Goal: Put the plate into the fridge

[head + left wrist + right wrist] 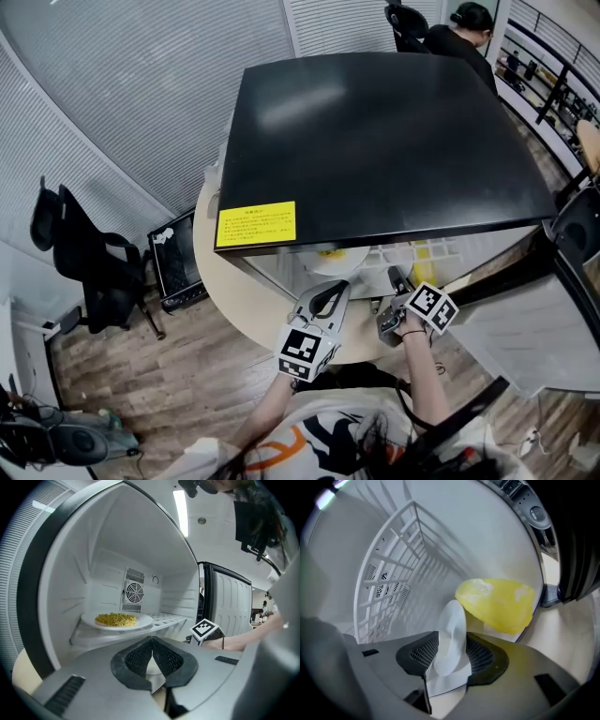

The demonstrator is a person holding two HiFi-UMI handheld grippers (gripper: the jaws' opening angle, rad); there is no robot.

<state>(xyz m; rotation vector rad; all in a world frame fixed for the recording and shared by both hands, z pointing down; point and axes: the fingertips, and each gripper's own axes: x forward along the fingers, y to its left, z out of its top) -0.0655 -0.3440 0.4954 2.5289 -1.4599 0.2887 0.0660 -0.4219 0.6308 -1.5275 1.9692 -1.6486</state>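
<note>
Starting on the left: got the left gripper (151,639) shut tight, pads (136,658) tip to tip, gripping nothing. Parked low at the mouth of the open fridge (375,141) on the table (234,300).

Looking along those jaws, can see the plate (143,620) ahead, higher up and a touch left. Lying flat on the shelf (173,618) with a heap of yellow food (116,618) on top. Well apart from the pads, no contact. Fan (134,592) on the back wall just behind. Door (229,606) swung out on the right.

Same story from the head view: plate inside the fridge, straight past the left gripper and off to the left of the right gripper (452,637).

Moving on to the right gripper: jaws spread wide, pointing into the fridge too. Wire rack (389,569) running up the left side of that view, fan showing through the bars. Got a white disc (451,620) standing tilted in the gap between the pads, sticking out past the tips. No telling what exactly, or whether touched by either pad. Doesn't look clamped, anyway. Just beyond and to the right, a blurry yellow lump (499,604), right beside the disc's top edge.
</note>
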